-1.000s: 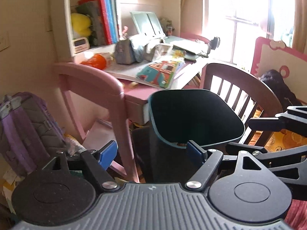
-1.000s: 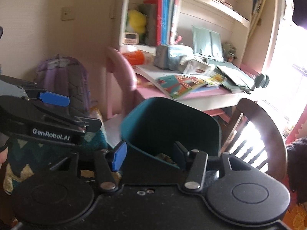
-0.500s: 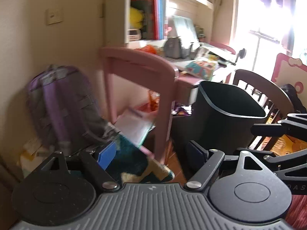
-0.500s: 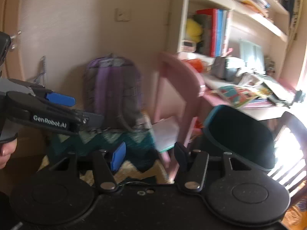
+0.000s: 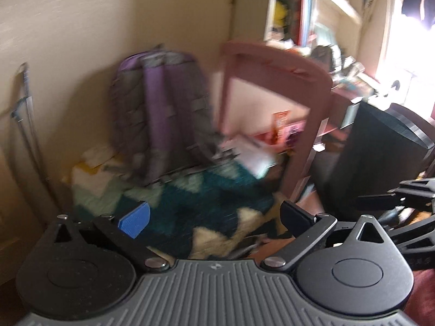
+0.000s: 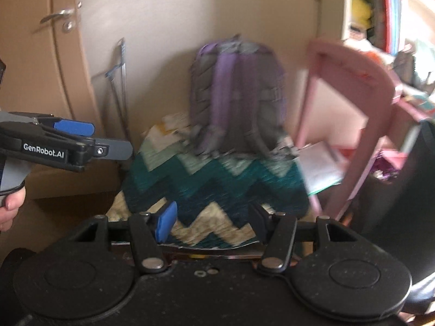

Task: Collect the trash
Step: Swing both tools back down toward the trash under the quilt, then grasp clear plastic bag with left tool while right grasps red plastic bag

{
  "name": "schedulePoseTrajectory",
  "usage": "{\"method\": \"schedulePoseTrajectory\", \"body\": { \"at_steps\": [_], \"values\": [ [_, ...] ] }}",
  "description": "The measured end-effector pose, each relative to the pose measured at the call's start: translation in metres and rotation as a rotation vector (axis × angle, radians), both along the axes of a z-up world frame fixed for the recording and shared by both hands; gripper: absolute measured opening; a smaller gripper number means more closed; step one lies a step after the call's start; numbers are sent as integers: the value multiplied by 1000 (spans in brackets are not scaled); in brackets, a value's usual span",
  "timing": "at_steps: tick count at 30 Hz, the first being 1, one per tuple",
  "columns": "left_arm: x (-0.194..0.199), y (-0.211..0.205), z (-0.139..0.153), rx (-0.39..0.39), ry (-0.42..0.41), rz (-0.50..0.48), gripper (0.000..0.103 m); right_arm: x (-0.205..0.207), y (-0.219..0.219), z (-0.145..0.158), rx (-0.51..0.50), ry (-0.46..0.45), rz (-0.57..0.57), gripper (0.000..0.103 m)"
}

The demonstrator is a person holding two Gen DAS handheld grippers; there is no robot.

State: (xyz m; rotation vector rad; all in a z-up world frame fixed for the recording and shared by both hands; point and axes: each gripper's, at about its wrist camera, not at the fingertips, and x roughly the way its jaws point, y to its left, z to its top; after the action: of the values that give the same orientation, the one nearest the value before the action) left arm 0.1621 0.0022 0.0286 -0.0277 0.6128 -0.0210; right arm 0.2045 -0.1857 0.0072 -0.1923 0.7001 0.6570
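We have swung away from the bin [image 5: 380, 160], now at three o'clock. Our left gripper [image 5: 214, 220] is opening wide, our right gripper [image 6: 212, 222] half open, both empty, looking for trash near the backpack [image 6: 236, 95].

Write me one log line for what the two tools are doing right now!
left tool: opening, nothing between fingers | right tool: open, empty | ahead: zigzag rug, purple backpack | trash bin: at right
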Motion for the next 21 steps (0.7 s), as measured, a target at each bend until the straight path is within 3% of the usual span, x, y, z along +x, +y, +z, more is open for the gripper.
{"method": "schedulePoseTrajectory", "body": {
  "at_steps": [3,9,18,21],
  "values": [
    [-3,31,-30,42,48,23,103,-1,27,-32,-5,37,45,58],
    [-12,97,-115,-11,208,138,103,10,71,-104,-55,124,100,58],
    [-23,138,-275,-118,509,459,102,32,127,-227,-205,223,213,58],
    [-14,141,-321,-96,579,578,102,40,146,-272,-256,255,273,58]
  ]
}}
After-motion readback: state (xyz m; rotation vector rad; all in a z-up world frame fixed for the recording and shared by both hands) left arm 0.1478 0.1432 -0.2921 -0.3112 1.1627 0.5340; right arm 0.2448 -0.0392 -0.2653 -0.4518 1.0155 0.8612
